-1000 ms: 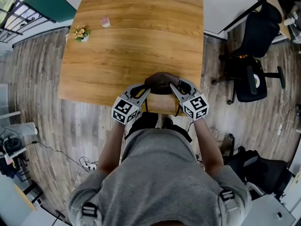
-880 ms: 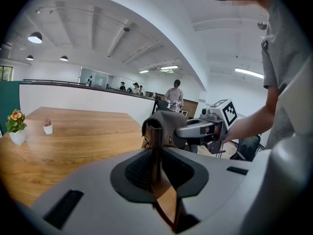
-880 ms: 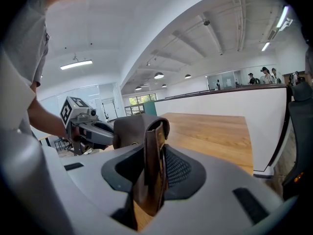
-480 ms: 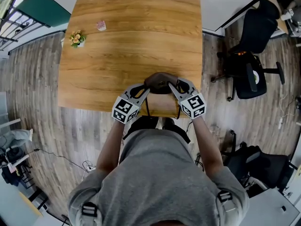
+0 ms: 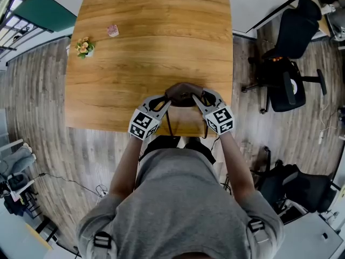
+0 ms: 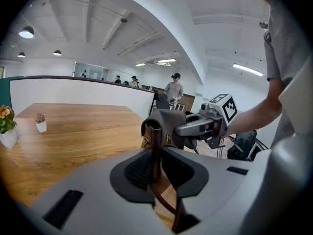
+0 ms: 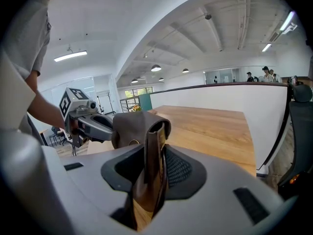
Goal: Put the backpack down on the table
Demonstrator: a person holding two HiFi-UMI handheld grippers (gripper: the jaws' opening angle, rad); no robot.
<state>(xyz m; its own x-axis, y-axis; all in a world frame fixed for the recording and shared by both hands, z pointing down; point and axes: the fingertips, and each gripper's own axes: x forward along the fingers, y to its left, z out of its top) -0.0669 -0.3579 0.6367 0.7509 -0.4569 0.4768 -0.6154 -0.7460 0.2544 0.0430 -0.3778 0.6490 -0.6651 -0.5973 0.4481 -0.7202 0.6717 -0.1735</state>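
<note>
A brown leather backpack (image 5: 185, 94) hangs at the near edge of the wooden table (image 5: 151, 42), its tan body (image 5: 187, 124) over the rim. My left gripper (image 5: 161, 102) is shut on a brown strap (image 6: 155, 146) at the bag's left side. My right gripper (image 5: 200, 101) is shut on the other strap (image 7: 155, 155) at its right side. In the left gripper view the bag's dark top flap (image 6: 168, 124) stands just beyond my jaws, with the right gripper (image 6: 208, 124) behind it. The right gripper view shows the flap (image 7: 137, 127) and the left gripper (image 7: 88, 121) past it.
A small flower pot (image 5: 83, 47) and a tiny pink pot (image 5: 112, 31) stand at the table's far left. Black office chairs (image 5: 288, 85) are on the floor to the right. A white partition (image 5: 253, 9) runs behind the table.
Both grippers have sunk a little with the backpack held between them, toward the table's near edge. Their grips on the straps look the same.
</note>
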